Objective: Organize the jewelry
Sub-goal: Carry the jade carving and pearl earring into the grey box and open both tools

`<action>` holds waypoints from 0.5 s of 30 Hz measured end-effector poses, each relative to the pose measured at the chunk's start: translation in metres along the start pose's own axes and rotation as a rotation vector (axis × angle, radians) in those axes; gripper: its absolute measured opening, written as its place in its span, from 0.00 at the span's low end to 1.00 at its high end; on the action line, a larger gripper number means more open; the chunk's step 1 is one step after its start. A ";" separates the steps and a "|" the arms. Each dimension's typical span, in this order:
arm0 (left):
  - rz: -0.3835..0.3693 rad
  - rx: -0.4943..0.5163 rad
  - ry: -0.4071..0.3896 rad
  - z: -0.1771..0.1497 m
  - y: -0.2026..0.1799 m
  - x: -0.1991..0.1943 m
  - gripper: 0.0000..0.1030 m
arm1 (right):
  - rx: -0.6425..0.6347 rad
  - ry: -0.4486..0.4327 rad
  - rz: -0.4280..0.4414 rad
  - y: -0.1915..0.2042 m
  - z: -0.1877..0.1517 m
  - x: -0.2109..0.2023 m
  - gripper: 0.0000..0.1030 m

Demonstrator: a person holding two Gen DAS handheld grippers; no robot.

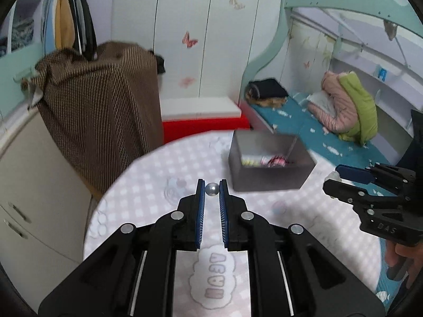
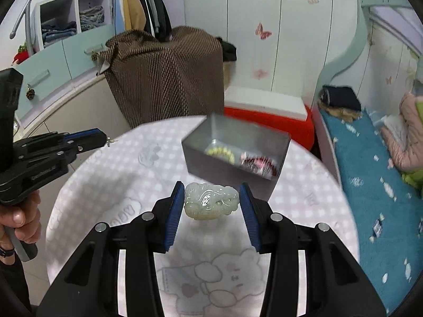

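My left gripper (image 1: 212, 189) is shut on a small silver pearl bead (image 1: 212, 189), held above the round table. My right gripper (image 2: 211, 198) is shut on a pale green carved jade pendant (image 2: 210, 200), also above the table. A grey open box (image 1: 269, 163) stands on the far side of the table, just beyond both grippers; it also shows in the right wrist view (image 2: 235, 148). Inside it lie a yellow-green bead bracelet (image 2: 220, 154) and a dark red and pink piece (image 2: 257, 165). The right gripper shows in the left wrist view (image 1: 343, 179), and the left gripper in the right wrist view (image 2: 103, 136).
The round table (image 1: 148, 200) has a pink checked cloth with cartoon prints. Behind it are a brown covered object (image 1: 103, 100), a red and white box (image 1: 203, 116), a wardrobe and white wall panels. A bed with a blue cover (image 2: 375, 185) lies to the right.
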State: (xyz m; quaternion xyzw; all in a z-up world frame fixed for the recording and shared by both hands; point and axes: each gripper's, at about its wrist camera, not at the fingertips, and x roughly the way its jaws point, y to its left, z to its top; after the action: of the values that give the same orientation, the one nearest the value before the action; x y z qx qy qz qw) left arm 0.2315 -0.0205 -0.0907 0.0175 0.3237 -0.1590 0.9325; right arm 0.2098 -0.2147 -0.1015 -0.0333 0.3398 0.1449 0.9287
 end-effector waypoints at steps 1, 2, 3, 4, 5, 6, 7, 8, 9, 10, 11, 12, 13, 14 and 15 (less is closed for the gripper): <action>-0.006 0.005 -0.014 0.005 -0.003 -0.007 0.10 | -0.002 -0.015 0.000 -0.001 0.007 -0.006 0.39; -0.008 0.012 -0.030 0.011 -0.006 -0.014 0.10 | -0.003 -0.023 -0.001 -0.001 0.011 -0.010 0.39; -0.007 0.017 -0.040 0.015 -0.008 -0.018 0.10 | -0.004 -0.033 -0.002 -0.002 0.017 -0.013 0.39; -0.009 0.021 -0.050 0.021 -0.011 -0.023 0.10 | -0.003 -0.042 -0.002 -0.003 0.022 -0.017 0.39; -0.016 0.023 -0.062 0.027 -0.014 -0.028 0.10 | 0.000 -0.052 0.000 -0.006 0.029 -0.021 0.39; -0.020 0.026 -0.068 0.031 -0.017 -0.030 0.10 | 0.001 -0.058 0.000 -0.006 0.034 -0.023 0.39; -0.028 0.032 -0.077 0.037 -0.021 -0.034 0.10 | 0.001 -0.065 -0.003 -0.008 0.040 -0.025 0.39; -0.040 0.038 -0.085 0.042 -0.026 -0.037 0.10 | 0.000 -0.070 -0.007 -0.010 0.045 -0.027 0.39; -0.050 0.041 -0.088 0.047 -0.030 -0.039 0.10 | -0.001 -0.077 -0.015 -0.012 0.052 -0.029 0.39; -0.059 0.047 -0.090 0.053 -0.034 -0.040 0.10 | -0.002 -0.082 -0.020 -0.014 0.055 -0.031 0.39; -0.067 0.051 -0.090 0.057 -0.037 -0.039 0.10 | -0.001 -0.089 -0.025 -0.016 0.062 -0.033 0.39; -0.083 0.056 -0.087 0.064 -0.041 -0.037 0.10 | 0.001 -0.093 -0.026 -0.019 0.066 -0.034 0.39; -0.096 0.060 -0.084 0.070 -0.044 -0.035 0.10 | 0.007 -0.095 -0.027 -0.022 0.073 -0.034 0.39; -0.108 0.066 -0.078 0.077 -0.048 -0.030 0.10 | 0.012 -0.095 -0.026 -0.025 0.077 -0.034 0.39; -0.113 0.068 -0.072 0.083 -0.050 -0.026 0.10 | 0.019 -0.092 -0.024 -0.029 0.081 -0.032 0.39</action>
State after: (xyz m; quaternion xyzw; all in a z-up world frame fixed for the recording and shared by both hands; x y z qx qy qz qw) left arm 0.2463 -0.0720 -0.0063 0.0251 0.2848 -0.2228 0.9320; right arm 0.2447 -0.2372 -0.0200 -0.0217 0.2975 0.1320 0.9453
